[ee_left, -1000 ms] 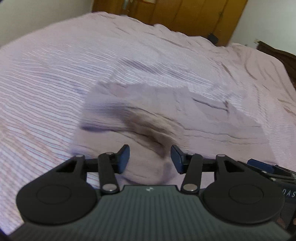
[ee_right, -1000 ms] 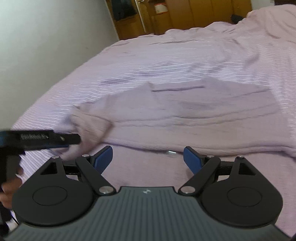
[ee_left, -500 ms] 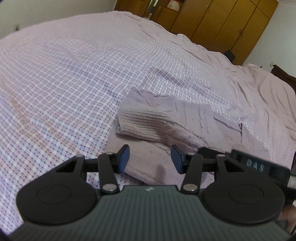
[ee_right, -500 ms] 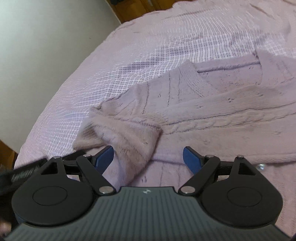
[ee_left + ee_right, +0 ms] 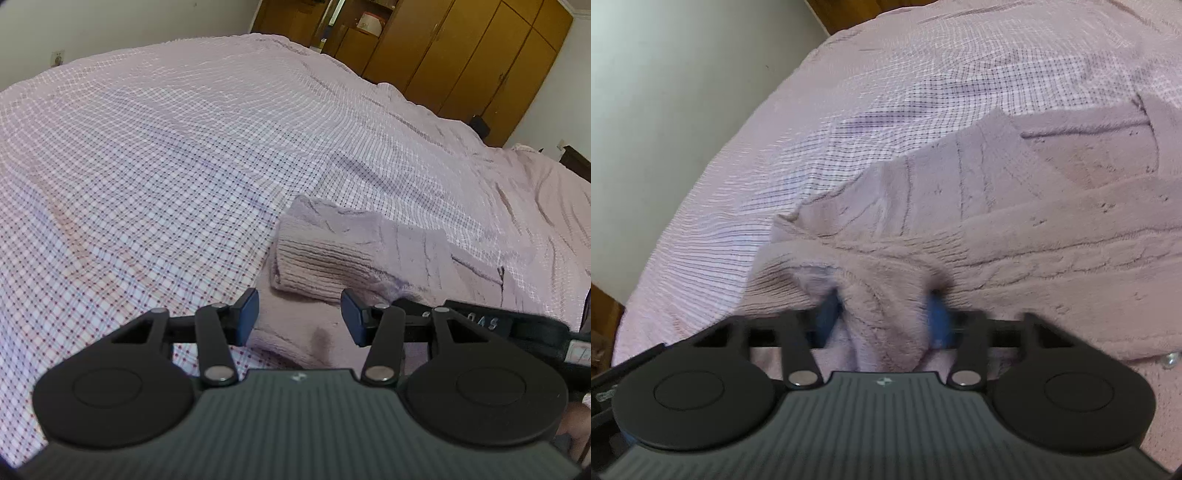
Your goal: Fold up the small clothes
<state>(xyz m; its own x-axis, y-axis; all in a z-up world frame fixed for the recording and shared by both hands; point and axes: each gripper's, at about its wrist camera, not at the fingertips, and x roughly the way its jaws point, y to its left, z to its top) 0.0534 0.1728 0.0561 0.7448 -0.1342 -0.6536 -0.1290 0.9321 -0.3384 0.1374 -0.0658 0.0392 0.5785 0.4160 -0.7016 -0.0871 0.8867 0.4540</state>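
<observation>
A mauve cable-knit sweater (image 5: 1015,229) lies on the checked bedspread (image 5: 849,122). Its ribbed cuff end (image 5: 317,258) is folded onto the body. My left gripper (image 5: 299,319) is open and empty, just in front of the sweater's near edge, short of the ribbed cuff. My right gripper (image 5: 884,317) has its jaws closing around a bunched fold of the sweater (image 5: 886,295); the blue pads are blurred and partly buried in the knit. The right tool's body shows at the left wrist view's right edge (image 5: 480,325).
The pink checked bedspread (image 5: 166,166) stretches wide to the left and far side. Wooden wardrobes (image 5: 461,48) stand beyond the bed. A pale wall (image 5: 665,92) borders the bed's left edge. A small shiny button (image 5: 1169,358) sits by the sweater's hem.
The right gripper has moved forward into the sweater and its jaws have narrowed around a fold. The left gripper has drawn back slightly and stayed open.
</observation>
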